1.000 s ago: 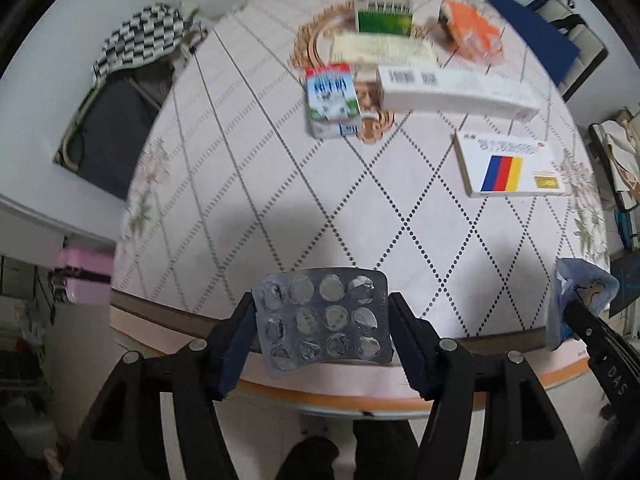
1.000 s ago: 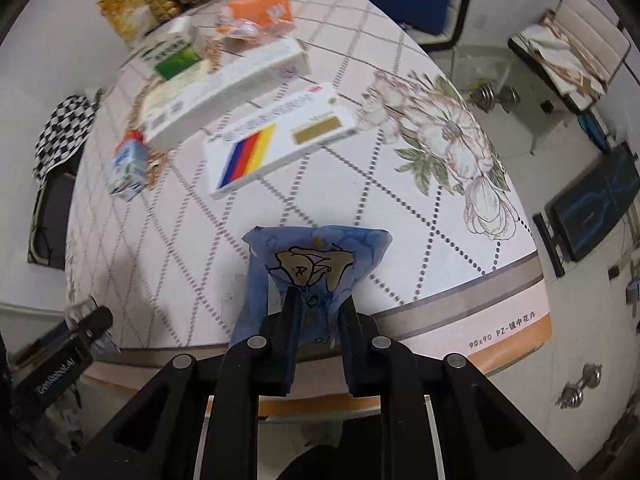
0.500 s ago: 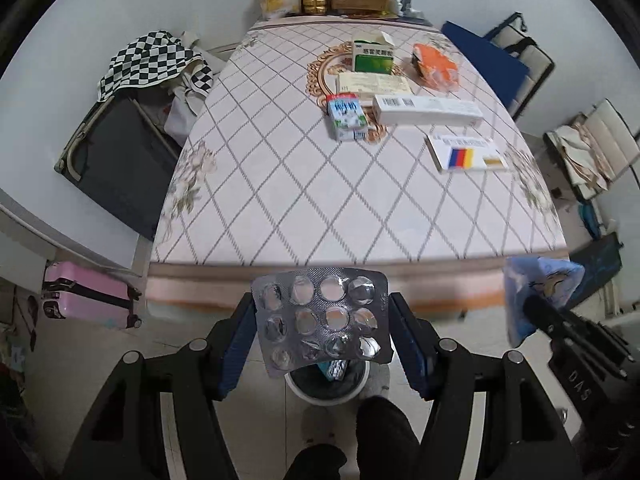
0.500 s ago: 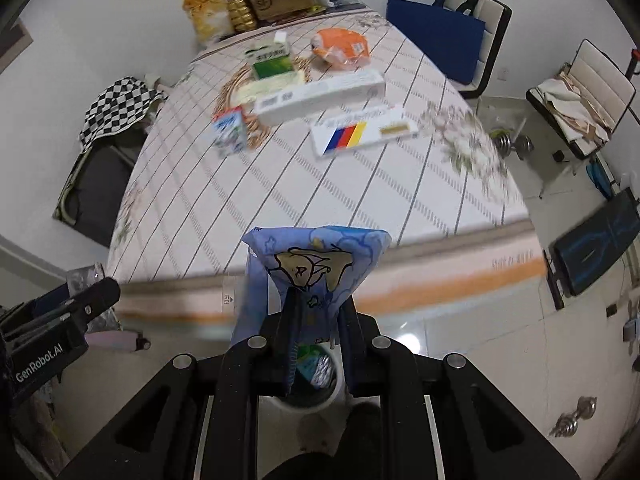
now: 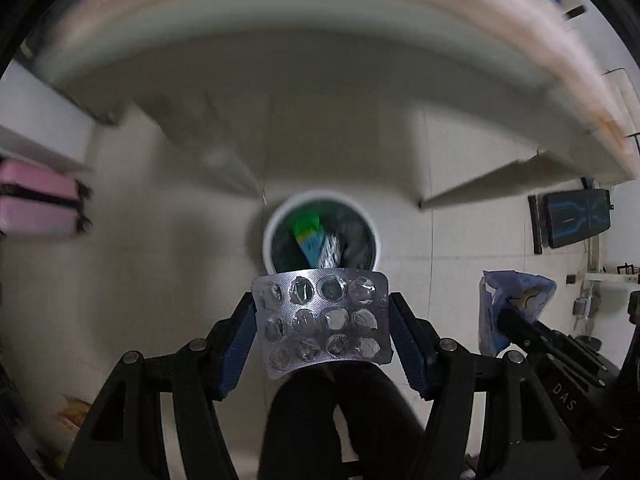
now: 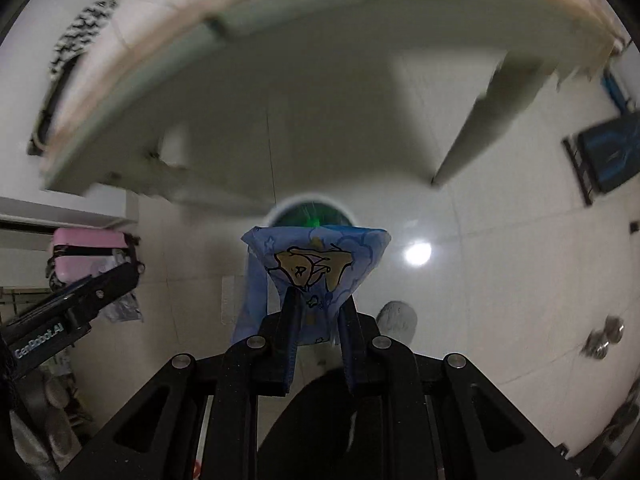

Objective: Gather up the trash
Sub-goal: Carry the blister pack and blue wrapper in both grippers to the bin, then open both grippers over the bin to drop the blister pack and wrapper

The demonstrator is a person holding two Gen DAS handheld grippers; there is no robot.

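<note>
Both grippers point down at floor. Left gripper (image 5: 322, 322) jaws pinch empty blister pack (image 5: 323, 322) by side edges. Right gripper (image 6: 316, 312) jaws pinch crumpled blue wrapper (image 6: 316, 260). White bin (image 5: 320, 236) lies just beyond both loads, under bench edge (image 5: 580, 92); left load looks nearer rim.

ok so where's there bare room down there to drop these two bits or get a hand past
Bare tile lies left of the white bin, towards the pink suitcase, and right of it, towards the table leg. The bin's mouth already holds packets yet shows dark room. It is crowded by the blister pack, the blue wrapper and both grippers.
</note>
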